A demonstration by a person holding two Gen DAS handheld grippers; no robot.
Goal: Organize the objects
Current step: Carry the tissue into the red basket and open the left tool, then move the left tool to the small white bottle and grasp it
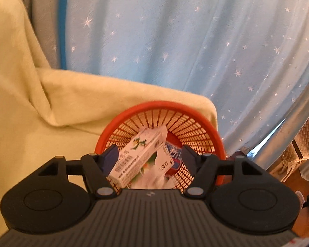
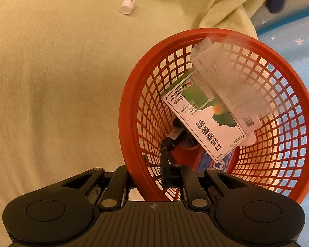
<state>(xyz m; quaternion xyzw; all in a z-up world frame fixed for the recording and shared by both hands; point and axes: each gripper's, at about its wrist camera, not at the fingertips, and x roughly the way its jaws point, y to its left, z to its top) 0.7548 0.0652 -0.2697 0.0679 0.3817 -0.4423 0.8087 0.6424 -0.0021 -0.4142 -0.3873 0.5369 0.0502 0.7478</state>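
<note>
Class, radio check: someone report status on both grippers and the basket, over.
Left gripper open above the red basket. Right gripper shut on basket rim. Boxes inside; small white bottle lies out on the yellow cloth. Nothing blocking.
</note>
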